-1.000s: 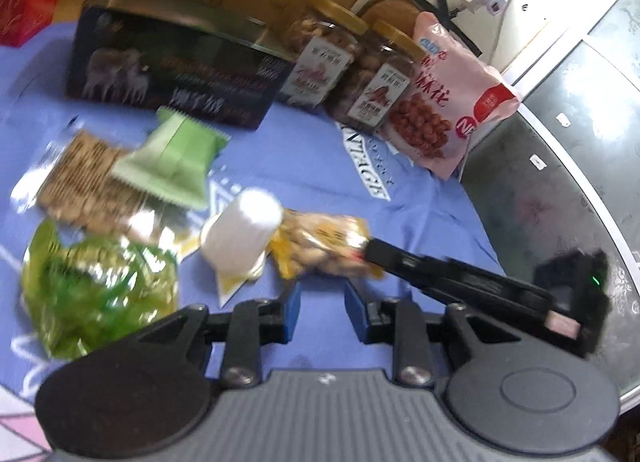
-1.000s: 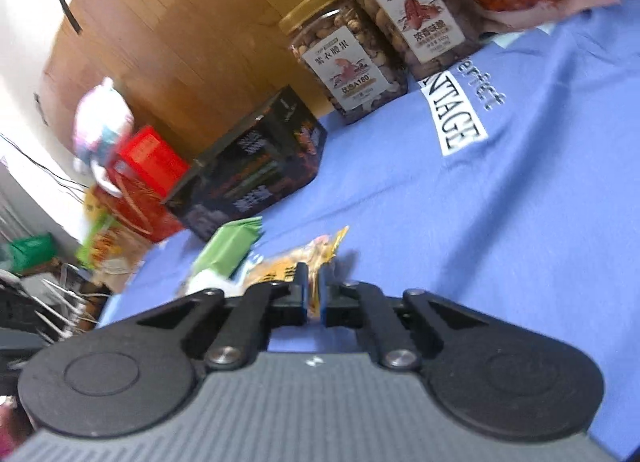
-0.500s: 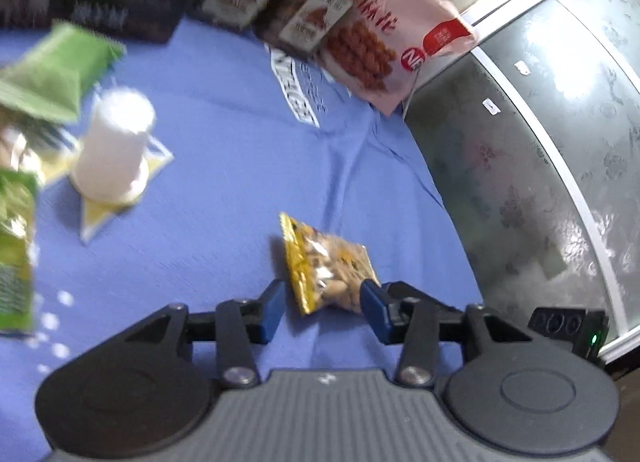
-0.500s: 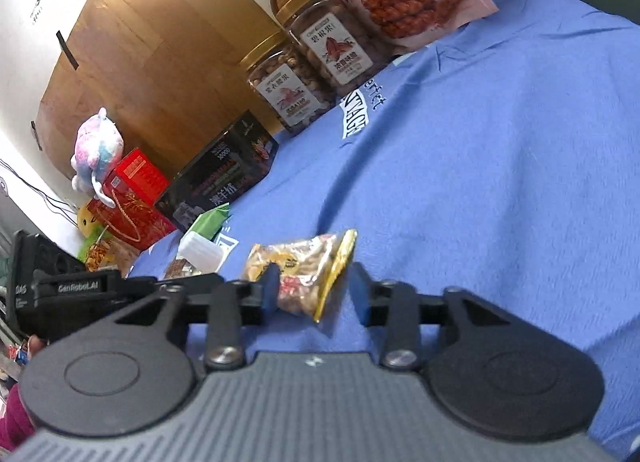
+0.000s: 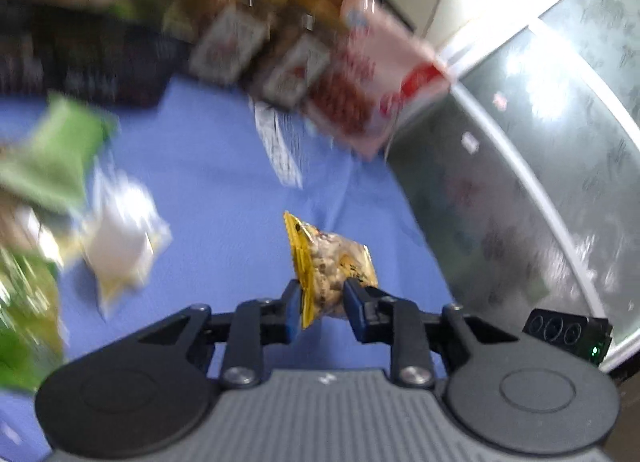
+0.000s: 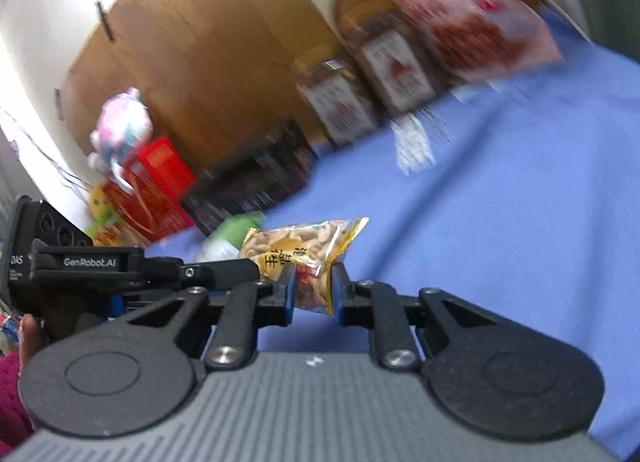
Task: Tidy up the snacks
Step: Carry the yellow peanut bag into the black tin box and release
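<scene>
Over the right part of the blue cloth (image 5: 208, 166), I have the yellow packet (image 5: 332, 262) caught from two sides. The left gripper (image 5: 321, 304) pinches its lower end, a finger flat against each face. The right gripper (image 6: 312, 292) is closed on it as well, and the packet fills its gap. The packet stands on edge. I cannot tell whether it clears the cloth.

The cloth's right edge falls close by, with the dark glass top (image 5: 500, 202) beyond it. Ahead the cloth is bare up to the jars (image 5: 296, 70) and the pink bag (image 5: 372, 82) along the back. To the left the room narrows, with a white pack (image 5: 120, 238) and a green pack (image 5: 56, 158) lying there, both blurred.
</scene>
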A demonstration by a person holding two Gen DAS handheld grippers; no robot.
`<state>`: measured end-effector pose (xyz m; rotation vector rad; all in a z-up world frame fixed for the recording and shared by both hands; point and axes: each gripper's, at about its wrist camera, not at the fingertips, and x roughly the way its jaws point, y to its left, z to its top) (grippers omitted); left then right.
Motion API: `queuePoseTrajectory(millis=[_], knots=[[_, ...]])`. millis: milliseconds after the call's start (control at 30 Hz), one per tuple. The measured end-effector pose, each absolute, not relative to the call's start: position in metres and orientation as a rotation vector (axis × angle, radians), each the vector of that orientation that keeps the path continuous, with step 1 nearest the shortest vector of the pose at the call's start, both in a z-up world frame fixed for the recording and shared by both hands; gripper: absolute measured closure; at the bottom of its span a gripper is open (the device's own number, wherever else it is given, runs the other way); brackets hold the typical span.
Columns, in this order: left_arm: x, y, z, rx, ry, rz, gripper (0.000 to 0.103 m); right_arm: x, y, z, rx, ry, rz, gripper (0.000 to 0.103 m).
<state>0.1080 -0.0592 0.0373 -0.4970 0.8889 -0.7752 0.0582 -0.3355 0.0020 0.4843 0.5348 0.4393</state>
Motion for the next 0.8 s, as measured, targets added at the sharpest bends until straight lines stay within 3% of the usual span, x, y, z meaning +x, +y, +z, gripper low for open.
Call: queuePoseTrajectory(millis=[267,467,633,800], knots=[[0.183,0.001,0.092,-0.49,0.708,-0.578,0.08,0.17,-0.251,0.047,0.341,0.441,0.546,0.082],[0.252,0.019,0.085,-0.489,0.703,-0.426,0.079,0.245,-0.208,0.033,0.322,0.485,0.528,0.08],[0.271,0.017,0.066,-0.435,0.727,-0.343,0.077,0.251,-0.195,0.024,0.279,0.511,0.462,0.075],[0.225,0.034,0.078,-0.483,0.656,-0.41,0.077,0.195,-0.221,0.029,0.315,0.474,0.493,0.074]])
